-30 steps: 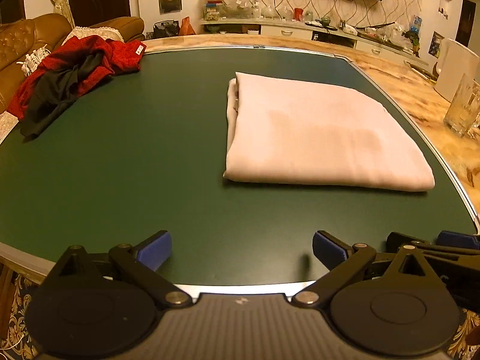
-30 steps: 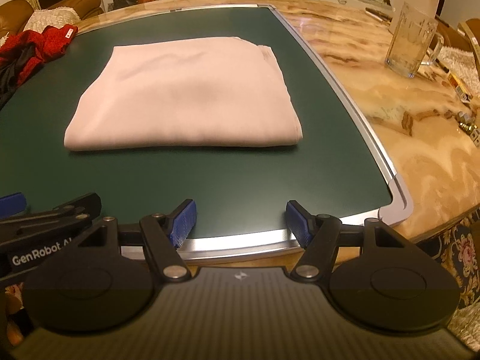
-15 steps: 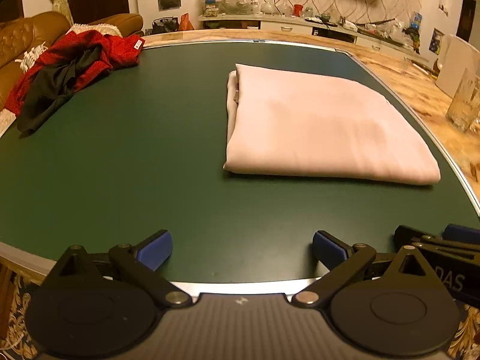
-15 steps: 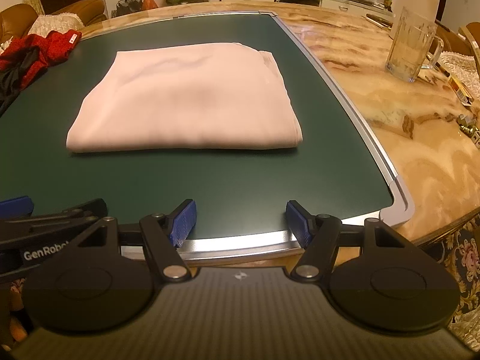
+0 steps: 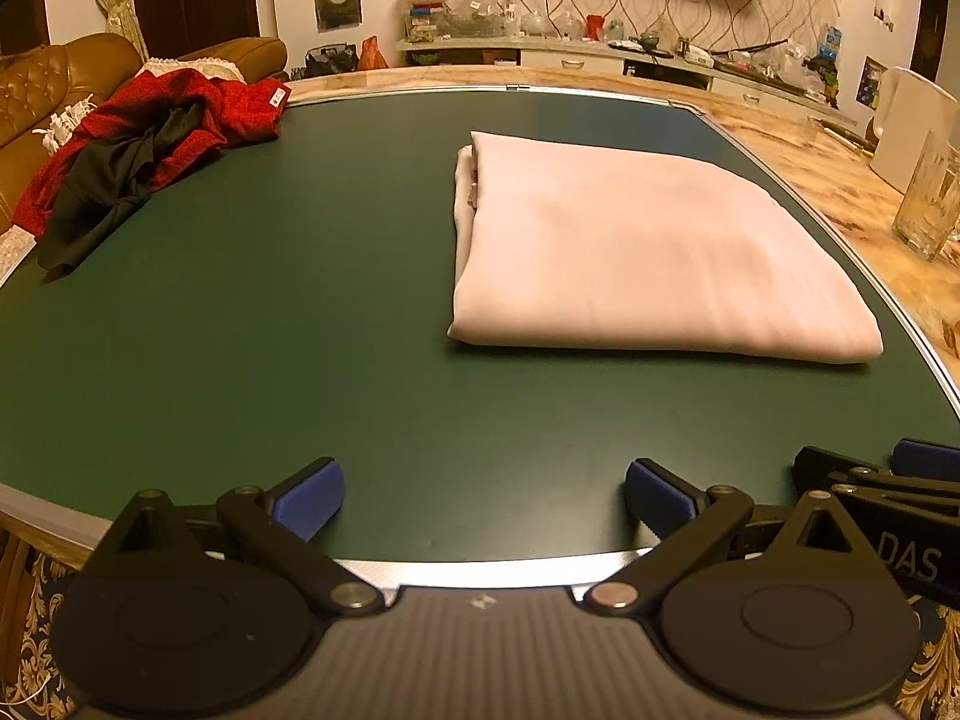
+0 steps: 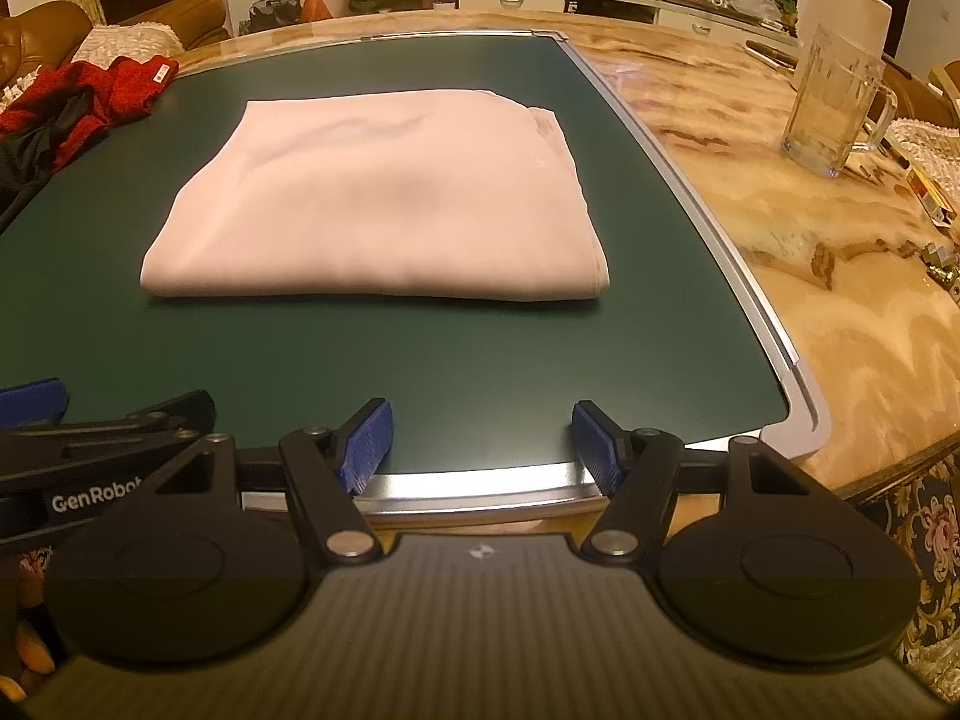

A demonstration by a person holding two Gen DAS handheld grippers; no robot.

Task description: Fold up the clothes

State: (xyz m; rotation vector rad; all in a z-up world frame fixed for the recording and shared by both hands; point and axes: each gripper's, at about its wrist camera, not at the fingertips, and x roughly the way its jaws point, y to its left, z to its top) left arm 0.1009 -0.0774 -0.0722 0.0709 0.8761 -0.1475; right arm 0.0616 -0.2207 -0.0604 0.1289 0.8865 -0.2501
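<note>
Folded pale pink cloth (image 5: pixel 648 252) lies right of centre on dark green surface (image 5: pixel 270 312), bare green on its near side | my left tool (image 5: pixel 485 495) and right tool (image 6: pixel 482 441) gape wide at near rim, empty, touching nothing | crumpled red-and-black clothes (image 5: pixel 138 150) at far left edge

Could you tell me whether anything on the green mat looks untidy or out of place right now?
The pink garment lies neatly folded, but a red garment and a black one sit crumpled together at the green mat's far left corner, unfolded. Both claws, left claw and right claw, are open and empty.
</note>
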